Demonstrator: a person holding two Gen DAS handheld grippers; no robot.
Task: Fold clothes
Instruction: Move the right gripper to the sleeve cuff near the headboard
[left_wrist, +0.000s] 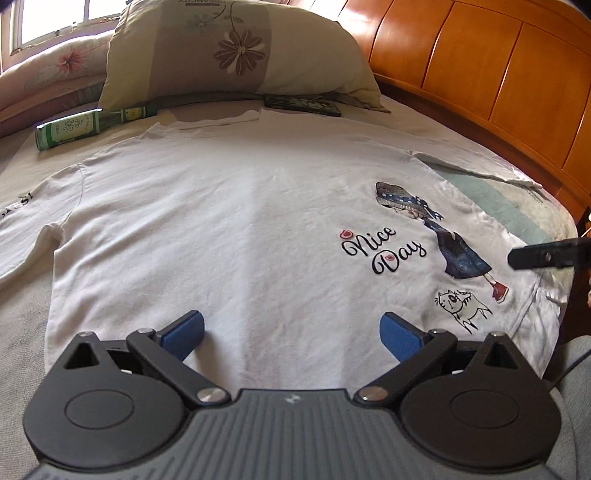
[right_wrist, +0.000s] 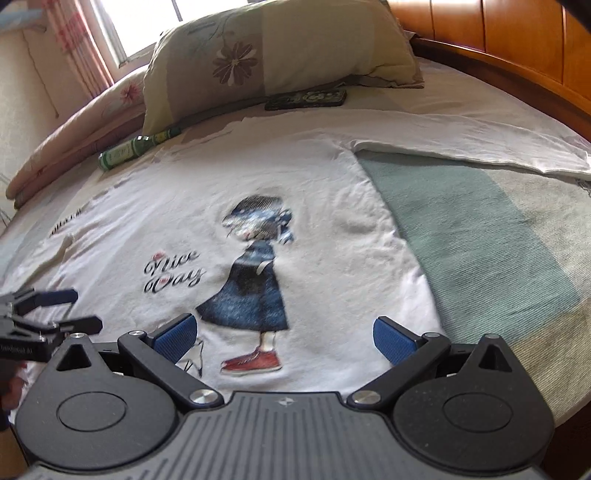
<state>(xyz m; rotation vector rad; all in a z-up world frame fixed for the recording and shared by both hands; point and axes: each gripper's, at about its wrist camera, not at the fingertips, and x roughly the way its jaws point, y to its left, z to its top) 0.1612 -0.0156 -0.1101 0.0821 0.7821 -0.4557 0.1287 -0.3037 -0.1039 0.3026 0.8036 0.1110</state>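
- Left wrist view shows the white long-sleeved T-shirt (left_wrist: 229, 221) spread print-up on the bed (left_wrist: 22, 302), its hem nearest me and its neckline (left_wrist: 218, 120) at the far end by the floral pillow (left_wrist: 236, 51).
- My left claw (left_wrist: 291, 334) hangs over the hem with its blue pads spread wide and nothing between them; my right claw (right_wrist: 286, 338) is just as wide and empty, over the hem near the printed girl's red shoe (right_wrist: 253, 362).
- The shirt's long axis runs straight away from me, hem to collar, toward the pillow. One sleeve (right_wrist: 480, 144) lies out toward the wooden headboard (right_wrist: 517, 44), the other off the opposite side.
- Risk, as I judge it: if I pinch only the top layer at the hem, the back layer will lag and the fold will bunch.
- The two claws sit close together; lifting from uneven points would skew the fold line.
- A green bottle (left_wrist: 88, 125) lies just beside the shoulder and a dark patterned case (left_wrist: 303, 105) lies beyond the collar. A sleeve or hem swung that way could catch or roll them.
- The right wrist view is blurred, so I cannot tell the exact hem edge there.
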